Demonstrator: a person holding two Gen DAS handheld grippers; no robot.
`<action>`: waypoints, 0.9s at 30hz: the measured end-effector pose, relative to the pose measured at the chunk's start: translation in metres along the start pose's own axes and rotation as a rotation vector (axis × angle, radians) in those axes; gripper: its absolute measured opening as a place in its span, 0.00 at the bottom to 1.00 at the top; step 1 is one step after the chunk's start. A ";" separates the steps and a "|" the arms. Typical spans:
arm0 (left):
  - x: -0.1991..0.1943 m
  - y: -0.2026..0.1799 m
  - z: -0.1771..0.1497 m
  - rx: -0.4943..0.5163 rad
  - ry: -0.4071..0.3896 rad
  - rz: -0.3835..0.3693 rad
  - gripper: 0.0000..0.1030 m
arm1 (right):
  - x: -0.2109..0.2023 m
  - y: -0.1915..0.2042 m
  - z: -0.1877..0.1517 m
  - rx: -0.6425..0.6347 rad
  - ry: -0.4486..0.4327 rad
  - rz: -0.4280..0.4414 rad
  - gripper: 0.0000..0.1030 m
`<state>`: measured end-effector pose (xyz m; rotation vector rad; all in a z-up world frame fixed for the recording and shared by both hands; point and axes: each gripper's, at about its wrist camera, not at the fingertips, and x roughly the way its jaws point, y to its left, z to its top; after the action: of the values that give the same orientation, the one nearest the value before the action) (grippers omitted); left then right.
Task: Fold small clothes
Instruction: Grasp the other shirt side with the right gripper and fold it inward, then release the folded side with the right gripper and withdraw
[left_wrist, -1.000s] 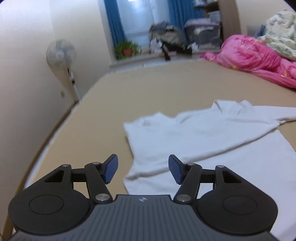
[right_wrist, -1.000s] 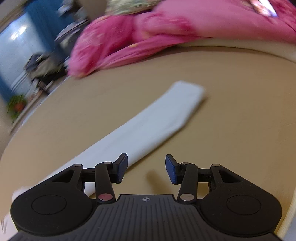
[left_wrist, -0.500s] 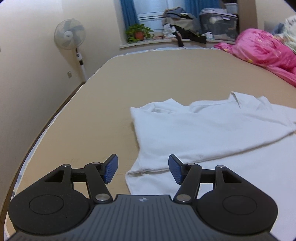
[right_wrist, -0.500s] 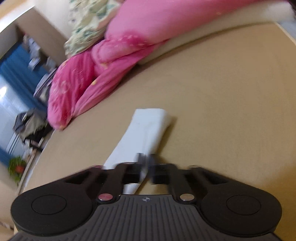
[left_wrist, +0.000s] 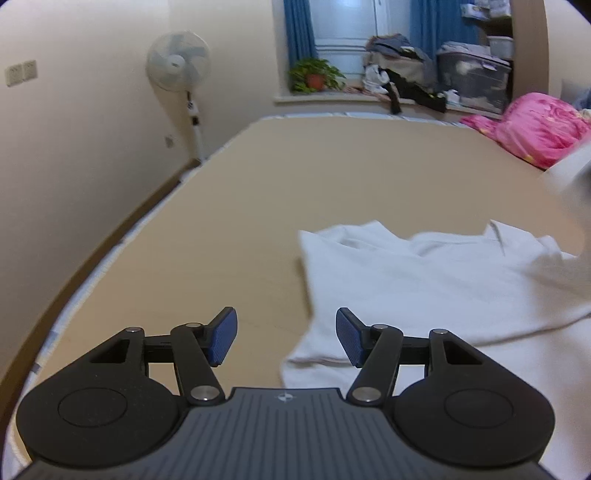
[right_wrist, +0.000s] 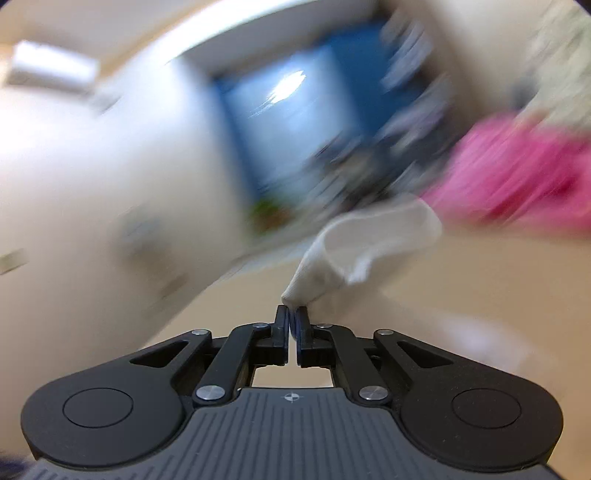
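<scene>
Tan bed; left gripper jaws apart; right gripper jaws clamped on white shirt sleeve.

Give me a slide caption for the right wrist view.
Right claw shut on a white sleeve, lifted above the tan bed.

The right gripper, open beside the white sleeve a second ago, has clamped its edge and lifted it off the bed.

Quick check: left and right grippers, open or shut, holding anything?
Left gripper: open, holding nothing, poised over the white shirt.
Right gripper: shut on the shirt's sleeve, lifted.
</scene>
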<state>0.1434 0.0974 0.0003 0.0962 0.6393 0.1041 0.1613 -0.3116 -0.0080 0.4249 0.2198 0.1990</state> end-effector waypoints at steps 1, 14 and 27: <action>-0.001 0.002 0.000 -0.004 0.001 -0.006 0.63 | 0.019 0.029 -0.032 0.038 0.138 0.071 0.23; 0.048 0.013 0.015 -0.225 0.192 -0.324 0.16 | -0.052 0.019 -0.038 -0.311 0.485 0.091 0.31; 0.137 -0.033 0.008 -0.323 0.323 -0.386 0.19 | -0.075 -0.115 -0.023 0.090 0.284 -0.360 0.33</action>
<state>0.2593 0.0819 -0.0780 -0.3622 0.9435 -0.1539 0.1008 -0.4227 -0.0649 0.4379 0.5806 -0.1064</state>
